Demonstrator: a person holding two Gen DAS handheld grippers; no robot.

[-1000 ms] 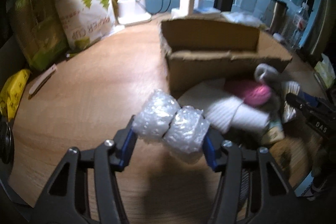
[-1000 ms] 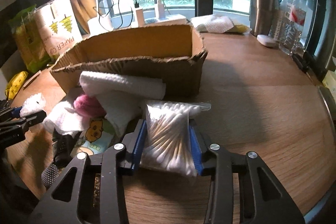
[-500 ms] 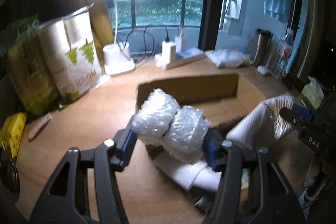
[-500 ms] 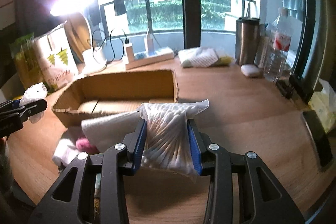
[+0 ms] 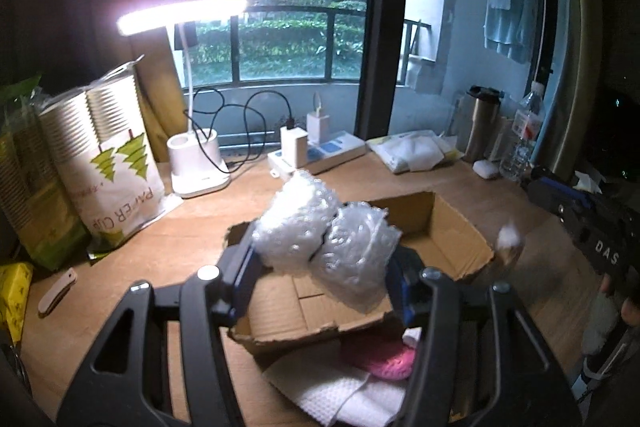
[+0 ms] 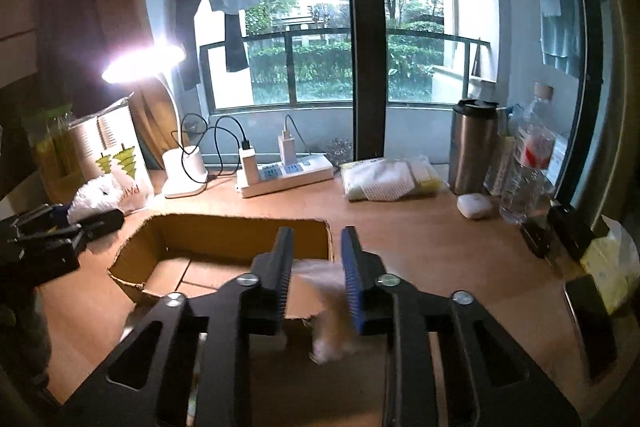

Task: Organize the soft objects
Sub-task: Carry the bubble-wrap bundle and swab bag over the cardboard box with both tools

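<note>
Left wrist view: the left gripper (image 5: pixel 320 279) is closed on a wad of bubble wrap (image 5: pixel 326 241), which is pinched between both blue pads and bulges above them. It is held up over the near part of the open cardboard box (image 5: pixel 440 223), apparently so that it can be dropped inside; the box floor looks bare. Just in front of the box, on the wooden table (image 5: pixel 192 227), a pink knitted item (image 5: pixel 384 361) and a white cloth (image 5: pixel 344 393) are left lying outside it.

In the right wrist view, the right gripper (image 6: pixel 316 275) is seen with its jaws parted. A blurred, pale bag of cotton swabs (image 6: pixel 330 323) is caught between and below the pads, seemingly released and falling by the box's near right corner; whether it lands inside cannot be told.
</note>
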